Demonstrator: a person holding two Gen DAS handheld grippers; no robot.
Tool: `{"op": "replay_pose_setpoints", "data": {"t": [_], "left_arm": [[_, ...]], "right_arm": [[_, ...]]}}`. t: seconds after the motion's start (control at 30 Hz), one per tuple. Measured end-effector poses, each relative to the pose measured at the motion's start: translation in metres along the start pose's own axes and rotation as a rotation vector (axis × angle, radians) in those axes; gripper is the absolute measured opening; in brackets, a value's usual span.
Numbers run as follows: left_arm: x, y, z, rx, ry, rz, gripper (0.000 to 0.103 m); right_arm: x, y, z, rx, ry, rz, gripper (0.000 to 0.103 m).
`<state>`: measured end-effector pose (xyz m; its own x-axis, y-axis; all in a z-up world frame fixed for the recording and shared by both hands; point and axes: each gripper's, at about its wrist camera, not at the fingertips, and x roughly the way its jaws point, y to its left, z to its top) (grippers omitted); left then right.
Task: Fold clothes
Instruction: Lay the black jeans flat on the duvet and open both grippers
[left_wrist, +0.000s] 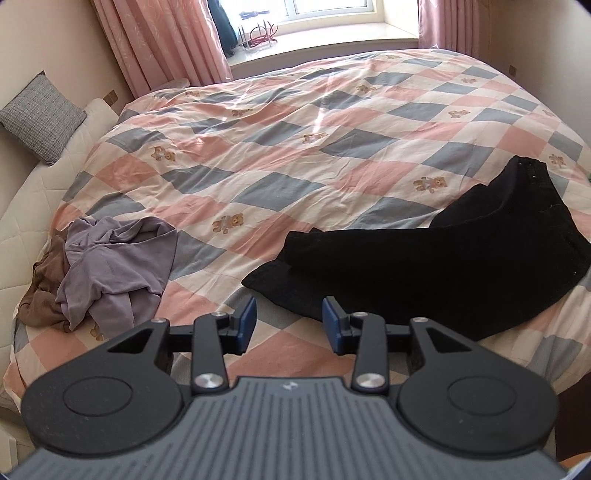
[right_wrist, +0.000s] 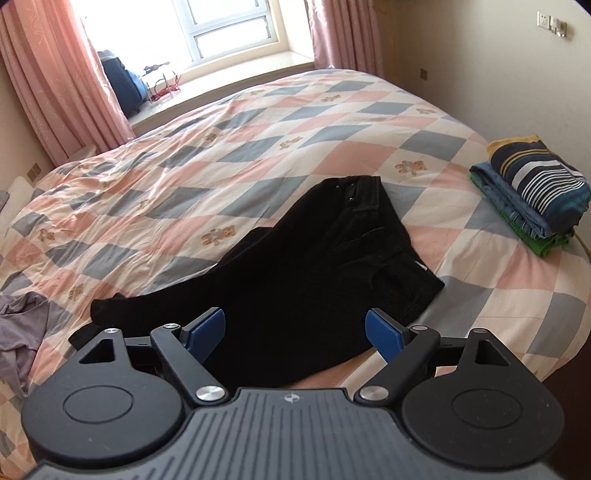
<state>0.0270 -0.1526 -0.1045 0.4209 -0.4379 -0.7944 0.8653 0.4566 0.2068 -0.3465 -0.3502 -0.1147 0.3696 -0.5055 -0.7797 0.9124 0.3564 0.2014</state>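
One pair of black trousers (right_wrist: 295, 266) lies on my checked quilt (left_wrist: 295, 122), long axis diagonal, waistband far-right, hems near-left; cloth heavy, matte. Left hand-held gripper (left_wrist: 289, 321) and right hand-held gripper (right_wrist: 294, 330) both spread, empty.

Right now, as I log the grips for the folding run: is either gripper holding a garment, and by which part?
Nothing is held. The left gripper and right gripper are both open and empty above the black trousers.

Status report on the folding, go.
Left tool and right tool both open, empty. Black trousers flat on quilt, half folded, unheld. Unfolded purple garment waits left. Nothing in the way.
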Motion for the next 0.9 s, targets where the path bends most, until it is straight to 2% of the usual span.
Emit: {"op": "replay_pose_setpoints", "data": {"t": [0.37,0.5,0.9], "left_arm": [[-0.014,-0.037,0.006,0.014,-0.022,0.019,0.038],[-0.006,-0.073,0.009,0.021,0.003,0.018,0.038],[0.0,-0.203,0.008,-0.008,0.106,0.012,0.041]], "right_arm": [[-0.011,-0.003,-0.009,-0.007,-0.034,0.036,0.09],[-0.007,-0.018,-0.007,-0.028,-0.012,0.048,0.091],[0.027,-0.102,0.011,-0.144,0.147,0.096,0.091]]}}
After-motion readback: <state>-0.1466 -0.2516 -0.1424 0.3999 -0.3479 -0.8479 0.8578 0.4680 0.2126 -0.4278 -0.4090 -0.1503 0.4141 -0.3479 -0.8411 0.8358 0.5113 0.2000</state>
